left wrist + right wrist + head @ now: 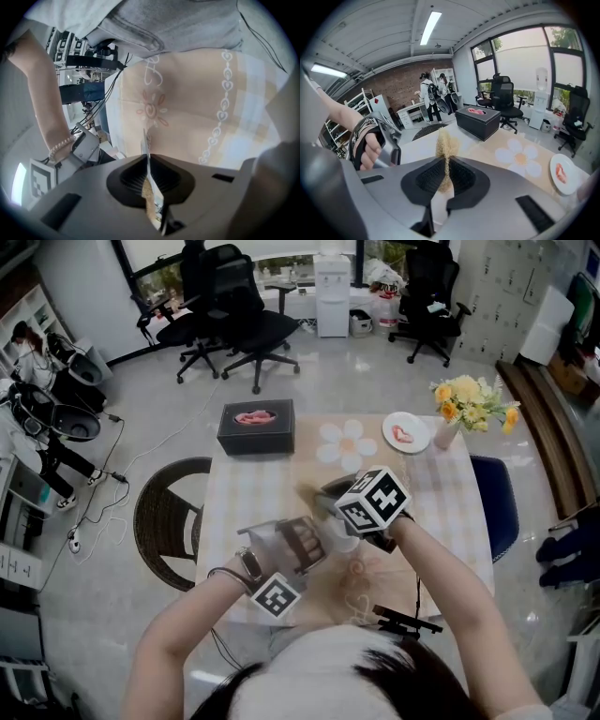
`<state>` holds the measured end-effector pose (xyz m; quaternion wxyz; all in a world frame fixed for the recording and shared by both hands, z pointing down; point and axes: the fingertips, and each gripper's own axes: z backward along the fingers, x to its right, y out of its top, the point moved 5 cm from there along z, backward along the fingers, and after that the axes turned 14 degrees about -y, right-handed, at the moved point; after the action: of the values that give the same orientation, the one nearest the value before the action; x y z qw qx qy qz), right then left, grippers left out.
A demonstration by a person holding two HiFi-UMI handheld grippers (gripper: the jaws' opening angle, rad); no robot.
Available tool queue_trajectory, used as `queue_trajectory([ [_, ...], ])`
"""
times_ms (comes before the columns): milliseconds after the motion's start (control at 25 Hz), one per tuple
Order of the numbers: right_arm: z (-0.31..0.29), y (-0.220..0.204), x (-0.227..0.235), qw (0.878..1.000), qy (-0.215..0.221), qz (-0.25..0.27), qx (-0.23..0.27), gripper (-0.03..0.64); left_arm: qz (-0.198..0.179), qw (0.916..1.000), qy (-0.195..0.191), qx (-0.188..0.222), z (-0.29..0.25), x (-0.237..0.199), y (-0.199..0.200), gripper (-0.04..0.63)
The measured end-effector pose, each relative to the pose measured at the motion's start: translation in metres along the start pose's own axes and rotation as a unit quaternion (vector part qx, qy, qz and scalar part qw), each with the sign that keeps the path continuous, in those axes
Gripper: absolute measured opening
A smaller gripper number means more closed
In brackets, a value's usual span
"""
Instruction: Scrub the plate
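Plate [154, 206] edge-on in left claw [149, 176]

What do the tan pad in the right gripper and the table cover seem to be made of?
Tan pad: probably coarse plant or synthetic fibre, matte; its top edge looks fuzzy. Table cover: likely cloth or vinyl, smooth, with printed hearts and checks.
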<state>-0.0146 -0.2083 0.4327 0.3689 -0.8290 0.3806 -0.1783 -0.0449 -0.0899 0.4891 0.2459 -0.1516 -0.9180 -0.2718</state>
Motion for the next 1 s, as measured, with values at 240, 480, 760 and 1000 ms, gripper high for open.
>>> queue_trajectory([
  [240, -0.012, 0.005, 0.012, 1.000, -0.021, -0.008, 0.001, 0.032, -0.017, 0.9998, -0.003, -0.001, 0.000, 0.000, 0.000, 0.018],
  [480, -0.021, 0.002, 0.024, 0.999, -0.028, -0.035, 0.001, 0.032, -0.019, 0.9998, -0.003, 0.001, 0.000, 0.001, 0.001, 0.018],
  [760, -0.030, -0.008, 0.040, 0.997, -0.054, -0.059, -0.005, 0.032, -0.018, 0.9998, 0.000, 0.003, 0.000, 0.001, 0.000, 0.018],
  [1000, -0.036, -0.021, 0.052, 0.994, -0.078, -0.075, -0.022, 0.032, -0.013, 0.9999, 0.000, 0.004, 0.000, 0.002, 0.001, 0.018],
])
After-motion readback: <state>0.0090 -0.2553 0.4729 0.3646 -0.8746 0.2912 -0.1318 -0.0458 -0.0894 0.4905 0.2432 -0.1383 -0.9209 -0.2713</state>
